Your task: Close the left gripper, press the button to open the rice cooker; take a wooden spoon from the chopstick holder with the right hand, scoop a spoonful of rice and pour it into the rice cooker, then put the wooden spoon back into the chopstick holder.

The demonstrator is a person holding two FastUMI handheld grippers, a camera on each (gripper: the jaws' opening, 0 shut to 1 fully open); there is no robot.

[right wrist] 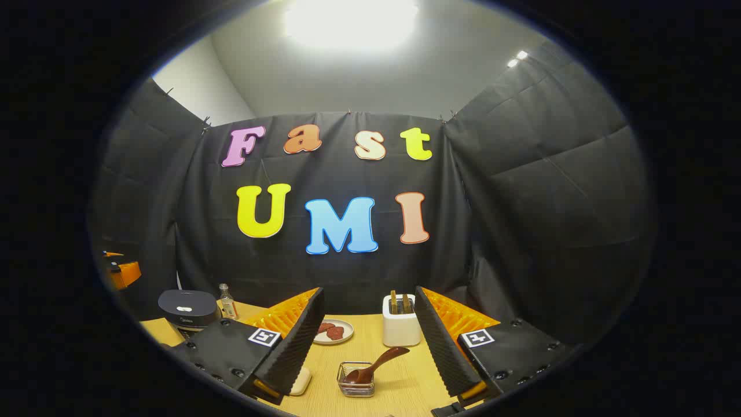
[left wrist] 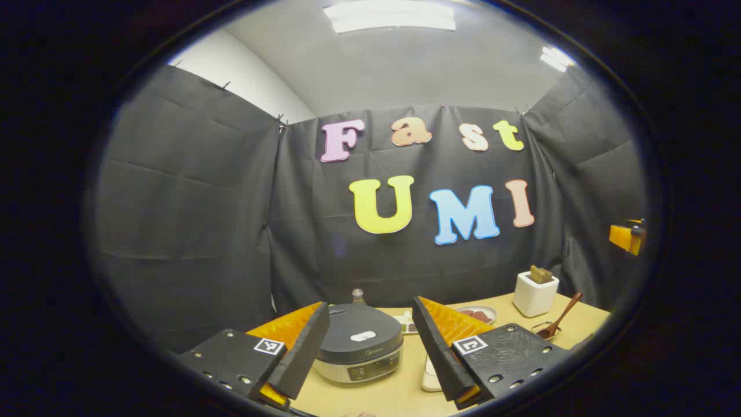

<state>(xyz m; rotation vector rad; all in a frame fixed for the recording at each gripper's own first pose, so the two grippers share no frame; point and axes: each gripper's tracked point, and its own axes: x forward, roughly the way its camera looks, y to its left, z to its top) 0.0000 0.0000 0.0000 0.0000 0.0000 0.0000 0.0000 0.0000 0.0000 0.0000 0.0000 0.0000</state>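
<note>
Left tool (left wrist: pixel 365 362) wide open, holding nothing, with the rice cooker (left wrist: pixel 359 347) dead ahead between its fingers, lid down — step one not begun; next it must close, then press the lid button (left wrist: pixel 363 335). Right tool (right wrist: pixel 367 353) also wide and empty, wooden spoon (right wrist: pixel 376 364) straight ahead in a small wire basket (right wrist: pixel 356 387), white holder (right wrist: pixel 400 328) just beyond. Plate (right wrist: pixel 333 332) and bottle (right wrist: pixel 227 303) sit farther back on the desk (right wrist: pixel 405 382), neither blocking.

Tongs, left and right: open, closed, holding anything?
Left tongs: open, holding nothing, rice cooker ahead.
Right tongs: open, holding nothing.
</note>
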